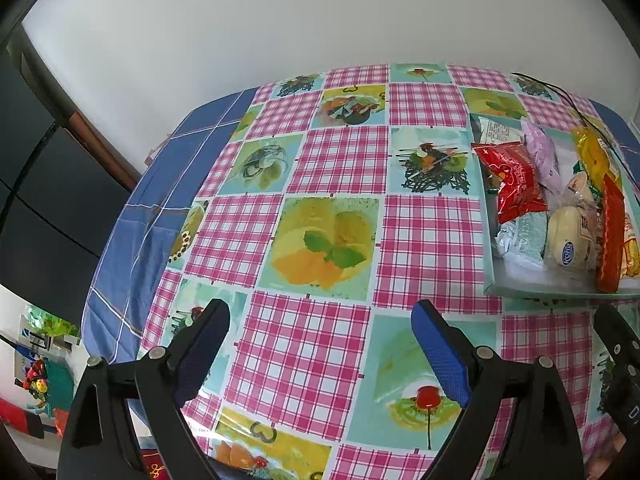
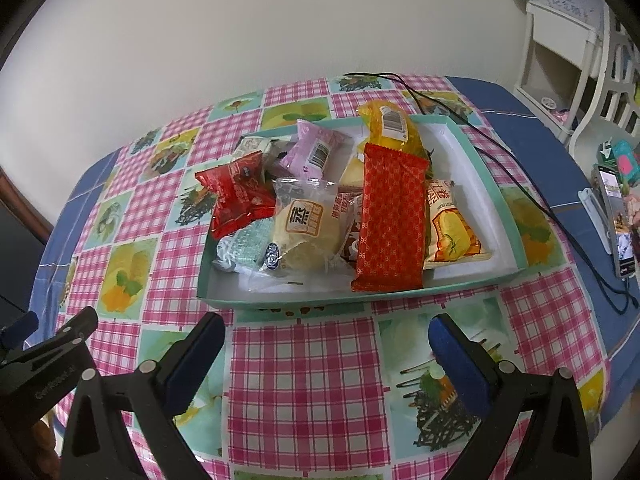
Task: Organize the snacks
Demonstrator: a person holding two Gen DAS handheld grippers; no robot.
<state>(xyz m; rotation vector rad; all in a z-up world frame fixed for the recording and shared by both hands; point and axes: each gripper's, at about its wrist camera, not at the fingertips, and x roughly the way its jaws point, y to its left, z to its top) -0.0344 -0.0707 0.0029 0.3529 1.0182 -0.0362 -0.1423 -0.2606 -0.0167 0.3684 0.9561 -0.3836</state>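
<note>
Both tools hang over the checked pink-and-teal plastic tablecloth (image 2: 304, 364), tilted down at it, nothing between their fingers. The left gripper (image 1: 320, 344) stands wide, its blue pads over bare cloth; the right gripper (image 2: 326, 356) is spread just as wide and empty.

Just ahead of the right gripper lies the shallow teal-rimmed cardboard tray (image 2: 496, 184), and it sits ahead and to the right of the left one. All the snacks visible are heaped in it, overlapping: a long red patterned wrapper (image 2: 390, 216) lying on top, a crumpled red foil packet (image 2: 236, 200), a clear-wrapped pale cake (image 2: 304, 236), a lilac pouch (image 2: 314, 148), a yellow packet (image 2: 390, 128) and an orange-printed bag (image 2: 452, 228).

With nothing loose on the cloth, the collecting looks finished, or sorting inside the tray comes next; the open jaws suit either.
</note>
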